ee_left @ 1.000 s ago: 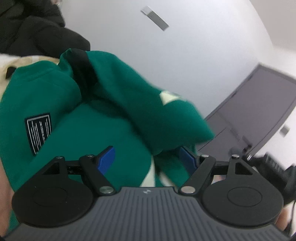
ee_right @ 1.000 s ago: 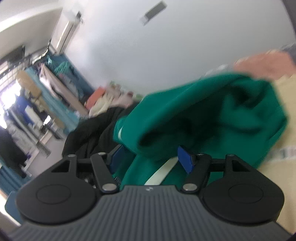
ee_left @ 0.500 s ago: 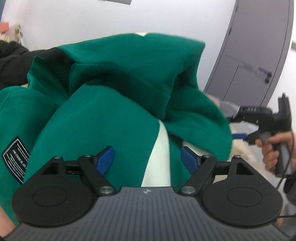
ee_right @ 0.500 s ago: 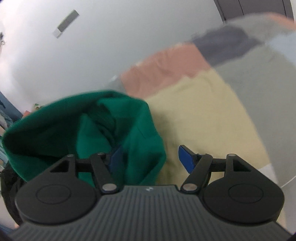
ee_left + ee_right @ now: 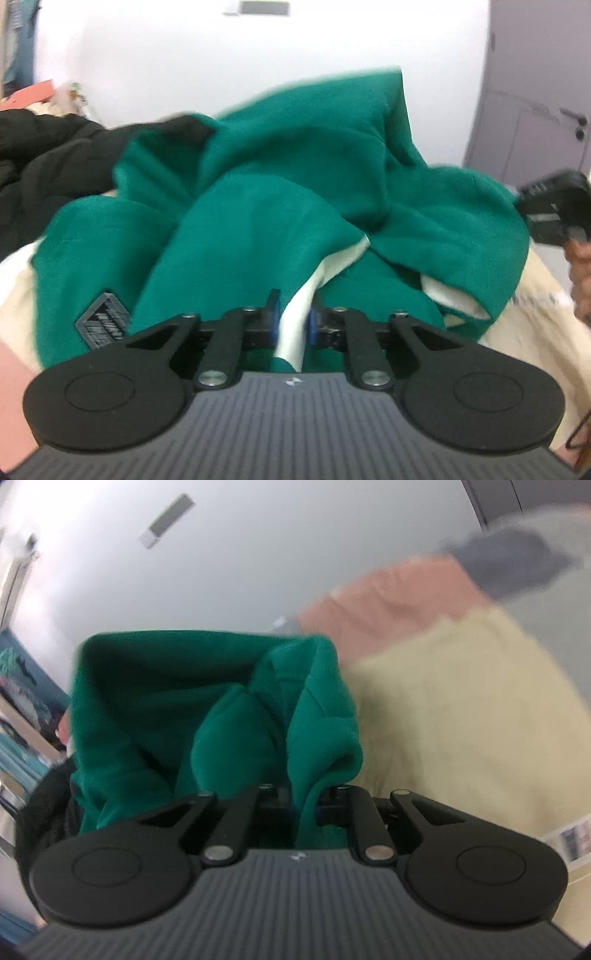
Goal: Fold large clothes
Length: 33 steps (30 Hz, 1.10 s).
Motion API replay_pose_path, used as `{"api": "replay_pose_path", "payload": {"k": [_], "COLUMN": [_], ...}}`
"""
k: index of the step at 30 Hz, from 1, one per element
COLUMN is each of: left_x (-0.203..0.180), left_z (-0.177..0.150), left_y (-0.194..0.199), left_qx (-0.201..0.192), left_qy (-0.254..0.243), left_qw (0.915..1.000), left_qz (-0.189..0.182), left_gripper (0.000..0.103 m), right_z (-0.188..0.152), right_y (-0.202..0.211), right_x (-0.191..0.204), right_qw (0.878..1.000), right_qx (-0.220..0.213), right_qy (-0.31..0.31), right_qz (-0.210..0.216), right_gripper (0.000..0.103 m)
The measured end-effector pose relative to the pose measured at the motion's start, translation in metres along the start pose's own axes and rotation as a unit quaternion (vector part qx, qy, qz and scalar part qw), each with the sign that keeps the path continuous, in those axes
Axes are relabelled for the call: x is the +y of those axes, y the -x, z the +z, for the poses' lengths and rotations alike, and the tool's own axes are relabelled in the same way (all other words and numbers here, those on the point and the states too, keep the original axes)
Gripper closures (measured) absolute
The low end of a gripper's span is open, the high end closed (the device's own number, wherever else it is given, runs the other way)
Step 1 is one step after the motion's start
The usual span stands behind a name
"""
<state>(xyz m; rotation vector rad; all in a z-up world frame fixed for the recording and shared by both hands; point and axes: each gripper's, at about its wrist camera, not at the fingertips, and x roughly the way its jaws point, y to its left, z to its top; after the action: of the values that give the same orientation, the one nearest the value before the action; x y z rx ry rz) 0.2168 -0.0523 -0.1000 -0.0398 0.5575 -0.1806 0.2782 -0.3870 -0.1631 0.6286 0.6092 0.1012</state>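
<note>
A crumpled green sweatshirt (image 5: 280, 206) with a cream stripe (image 5: 295, 325) and a black label patch (image 5: 103, 325) lies heaped on a cream cover. My left gripper (image 5: 293, 323) is closing its jaws, and the blue pads (image 5: 274, 321) pinch the cream-striped fold between them. In the right wrist view, a bunched edge of the green sweatshirt (image 5: 221, 701) rises in front of my right gripper (image 5: 302, 801), whose jaws are closing on a green fold. In the left wrist view, the right gripper's black body (image 5: 554, 210) shows at the right edge, held by a hand.
A black jacket (image 5: 44, 155) lies at the left behind the sweatshirt. The cream cover (image 5: 461, 720) spreads to the right, with pink cloth (image 5: 388, 602) and grey cloth (image 5: 517, 565) beyond it. A grey door (image 5: 535, 110) stands at the right, and a white wall is behind.
Both grippers went from wide open to closed on green cloth. The left view rolled level over the heap. The right gripper sank toward the sweatshirt's edge.
</note>
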Motion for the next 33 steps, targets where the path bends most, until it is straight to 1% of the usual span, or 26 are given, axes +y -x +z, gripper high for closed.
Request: {"api": "replay_pose_path", "payload": {"k": [2, 4, 8, 11, 13, 16, 19, 22, 24, 26, 27, 29, 30, 31, 33], "left_x": [0.011, 0.028, 0.073, 0.103, 0.124, 0.148, 0.168, 0.188, 0.203, 0.214, 0.222, 0.239, 0.245, 0.252, 0.266], "left_z": [0.002, 0.004, 0.006, 0.005, 0.004, 0.006, 0.006, 0.004, 0.004, 0.003, 0.004, 0.005, 0.005, 0.005, 0.008], "left_y": [0.019, 0.041, 0.084, 0.115, 0.134, 0.159, 0.18, 0.198, 0.204, 0.207, 0.202, 0.19, 0.184, 0.176, 0.155], "left_qx": [-0.02, -0.044, -0.084, -0.113, -0.133, -0.155, -0.171, -0.181, -0.18, -0.166, -0.156, -0.133, -0.121, -0.108, -0.084], "left_qy": [0.021, 0.048, 0.109, 0.144, 0.17, 0.204, 0.229, 0.254, 0.264, 0.268, 0.273, 0.287, 0.292, 0.297, 0.304], "left_qw": [0.9995, 0.9971, 0.9876, 0.9775, 0.969, 0.957, 0.9457, 0.9343, 0.9295, 0.928, 0.9273, 0.9261, 0.9259, 0.926, 0.926], "left_qz": [0.016, 0.04, 0.076, 0.104, 0.121, 0.136, 0.154, 0.172, 0.184, 0.198, 0.203, 0.206, 0.206, 0.207, 0.208], "left_gripper": [0.093, 0.094, 0.095, 0.095, 0.095, 0.095, 0.095, 0.095, 0.095, 0.095, 0.095, 0.095, 0.095, 0.095, 0.095], "right_z": [-0.001, -0.002, -0.014, -0.018, -0.023, -0.023, -0.021, -0.016, -0.011, -0.006, -0.004, 0.001, 0.002, 0.002, 0.002], "right_y": [0.016, 0.037, 0.078, 0.1, 0.113, 0.126, 0.142, 0.155, 0.157, 0.154, 0.149, 0.13, 0.12, 0.111, 0.097], "right_x": [0.003, 0.01, 0.026, 0.037, 0.043, 0.042, 0.041, 0.034, 0.023, 0.009, 0.002, -0.017, -0.029, -0.042, -0.07], "right_qw": [1.0, 0.999, 0.997, 0.994, 0.991, 0.985, 0.98, 0.972, 0.97, 0.971, 0.974, 0.98, 0.981, 0.98, 0.976], "right_qx": [-0.017, -0.036, -0.066, -0.097, -0.121, -0.157, -0.192, -0.227, -0.238, -0.231, -0.216, -0.162, -0.134, -0.111, -0.071], "right_qy": [0.002, 0.012, 0.032, 0.053, 0.063, 0.065, 0.06, 0.057, 0.041, 0.013, -0.002, -0.028, -0.05, -0.077, -0.13], "right_qz": [0.003, 0.001, 0.007, 0.003, 0.0, -0.005, -0.007, -0.02, -0.036, -0.057, -0.071, -0.115, -0.133, -0.144, -0.161], "right_gripper": [0.091, 0.092, 0.092, 0.092, 0.092, 0.092, 0.092, 0.092, 0.092, 0.092, 0.092, 0.092, 0.092, 0.092, 0.092]}}
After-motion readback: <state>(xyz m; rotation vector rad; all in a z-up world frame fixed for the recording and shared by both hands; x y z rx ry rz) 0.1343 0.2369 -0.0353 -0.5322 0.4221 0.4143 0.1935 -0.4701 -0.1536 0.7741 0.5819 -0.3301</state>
